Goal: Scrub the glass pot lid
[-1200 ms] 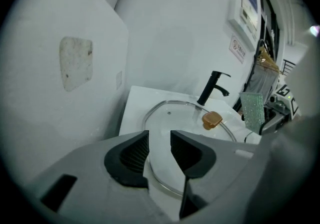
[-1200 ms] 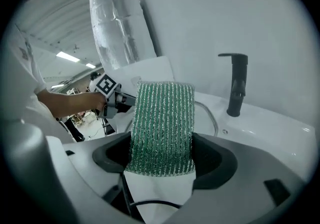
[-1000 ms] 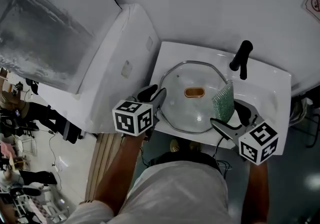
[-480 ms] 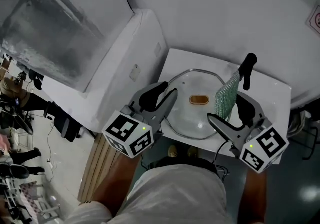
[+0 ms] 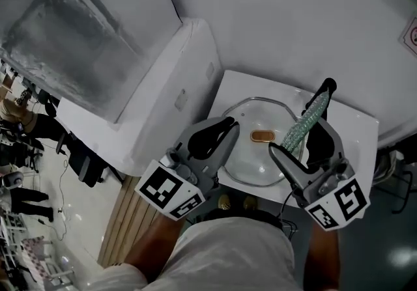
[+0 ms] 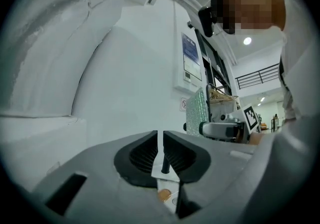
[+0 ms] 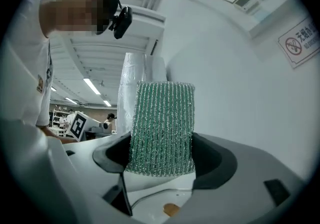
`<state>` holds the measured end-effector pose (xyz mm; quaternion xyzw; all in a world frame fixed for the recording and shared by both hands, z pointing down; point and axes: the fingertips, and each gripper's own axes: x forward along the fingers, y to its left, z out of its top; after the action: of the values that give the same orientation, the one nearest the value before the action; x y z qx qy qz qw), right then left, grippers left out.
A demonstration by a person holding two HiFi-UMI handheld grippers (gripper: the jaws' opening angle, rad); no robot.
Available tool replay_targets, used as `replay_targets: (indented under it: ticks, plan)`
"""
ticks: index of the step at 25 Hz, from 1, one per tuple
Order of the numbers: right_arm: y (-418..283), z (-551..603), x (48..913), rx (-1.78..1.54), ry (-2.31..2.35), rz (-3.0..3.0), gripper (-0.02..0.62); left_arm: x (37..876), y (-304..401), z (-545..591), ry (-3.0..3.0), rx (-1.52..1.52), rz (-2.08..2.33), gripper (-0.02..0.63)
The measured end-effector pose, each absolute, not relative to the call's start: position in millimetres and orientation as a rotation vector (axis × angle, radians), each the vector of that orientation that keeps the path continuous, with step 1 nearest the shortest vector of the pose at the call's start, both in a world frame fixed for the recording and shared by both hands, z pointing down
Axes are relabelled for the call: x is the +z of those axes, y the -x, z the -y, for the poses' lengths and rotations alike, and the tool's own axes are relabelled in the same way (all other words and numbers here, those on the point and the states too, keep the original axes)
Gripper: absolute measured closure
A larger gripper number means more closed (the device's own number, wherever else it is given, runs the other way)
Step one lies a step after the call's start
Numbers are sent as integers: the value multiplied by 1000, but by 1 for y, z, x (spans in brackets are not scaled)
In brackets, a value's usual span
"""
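**Glass pot lid lies in a white sink, two handheld grippers raised above it**

A round glass pot lid (image 5: pixel 260 156) lies flat in a white sink (image 5: pixel 355 128), dome side up. It has a metal rim and a small amber handle (image 5: pixel 261 136) at its centre.

The lid looks stiff, fairly heavy and breakable, and it would probably be slippery once wet. The centre handle seems the surest place to hold it. Failing that, a pinch on the near rim would steady it while the other side is scrubbed.

The sink holds only the lid. No water or foam can be made out in it. A black faucet (image 5: pixel 324 91) stands at the far edge of the sink.

Above the lid on the right, the right gripper (image 5: pixel 298 137) has its fingers (image 7: pixel 215 160) clamped on a green mesh scrubbing pad (image 7: pixel 161 128). The pad stands upright and does not touch the glass.

On the left, the left gripper (image 5: pixel 228 128) hangs over the lid's near-left edge, also clear of it. Its fingers (image 6: pixel 142 153) have just been closing. Only a narrow slit now separates them, and they hold nothing.

A large white appliance (image 5: pixel 163 88) stands beside the sink on the left.
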<state>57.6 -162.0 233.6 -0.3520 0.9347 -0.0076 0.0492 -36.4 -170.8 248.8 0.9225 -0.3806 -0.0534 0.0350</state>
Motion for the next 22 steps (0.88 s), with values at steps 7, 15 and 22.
replay_targets:
  ticks: [7,15,22]
  plan:
    - [-51,153,223,47,1052,-2770,247,241,39,165,-2881,-230,1199,591]
    - [-51,150,224,67,1073,-2733,247,236,36,160,-2925,-233,1196,591]
    - [-51,148,229,114,1118,-2739,247,239,34,159,-2922,-230,1179,592]
